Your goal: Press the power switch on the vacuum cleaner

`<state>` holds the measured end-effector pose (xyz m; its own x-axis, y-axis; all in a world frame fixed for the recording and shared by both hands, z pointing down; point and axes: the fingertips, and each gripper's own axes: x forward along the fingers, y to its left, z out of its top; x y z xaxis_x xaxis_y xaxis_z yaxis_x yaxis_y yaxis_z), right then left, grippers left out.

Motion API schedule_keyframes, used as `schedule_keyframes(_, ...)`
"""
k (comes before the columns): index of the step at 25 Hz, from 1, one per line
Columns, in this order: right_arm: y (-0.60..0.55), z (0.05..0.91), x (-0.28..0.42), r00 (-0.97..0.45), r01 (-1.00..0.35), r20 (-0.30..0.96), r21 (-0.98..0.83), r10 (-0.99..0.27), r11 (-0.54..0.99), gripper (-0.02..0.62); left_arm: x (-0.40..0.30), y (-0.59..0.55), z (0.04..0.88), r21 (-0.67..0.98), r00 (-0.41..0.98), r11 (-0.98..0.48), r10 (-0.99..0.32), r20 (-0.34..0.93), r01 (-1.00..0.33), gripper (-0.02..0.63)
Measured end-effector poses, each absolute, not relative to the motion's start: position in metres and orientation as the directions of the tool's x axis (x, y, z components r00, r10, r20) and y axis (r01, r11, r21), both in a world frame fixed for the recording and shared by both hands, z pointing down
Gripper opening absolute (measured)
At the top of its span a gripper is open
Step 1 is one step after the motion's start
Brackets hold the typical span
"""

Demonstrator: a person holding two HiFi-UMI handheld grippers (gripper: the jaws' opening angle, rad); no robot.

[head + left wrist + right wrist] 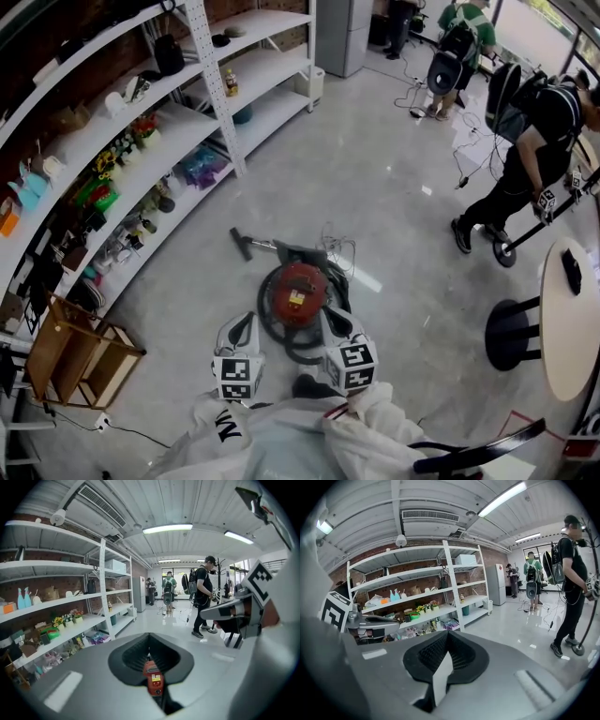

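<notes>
While both hung above the floor, the left gripper and right gripper had jaws pressed together, empty; the red vacuum cleaner lay just ahead at twelve o'clock, seemingly untouched.

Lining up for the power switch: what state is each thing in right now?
vacuum cleaner: on the floor, untouched; running or not, cannot tell.
hose: coiled around the vacuum cleaner.
left tongs: shut, empty.
right tongs: shut, empty.
</notes>
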<state>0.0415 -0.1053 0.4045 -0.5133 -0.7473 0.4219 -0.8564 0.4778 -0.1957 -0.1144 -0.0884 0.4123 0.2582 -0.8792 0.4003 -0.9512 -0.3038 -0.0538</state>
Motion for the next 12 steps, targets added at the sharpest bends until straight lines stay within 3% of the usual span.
schedule_keyframes(12, -0.146, 0.411, 0.065, -0.513, -0.858, 0.414, -0.225, -0.752, 0.462, 0.0, -0.089, -0.118, 0.407, -0.066, 0.272, -0.326, -0.871, 0.409, -0.943, 0.0)
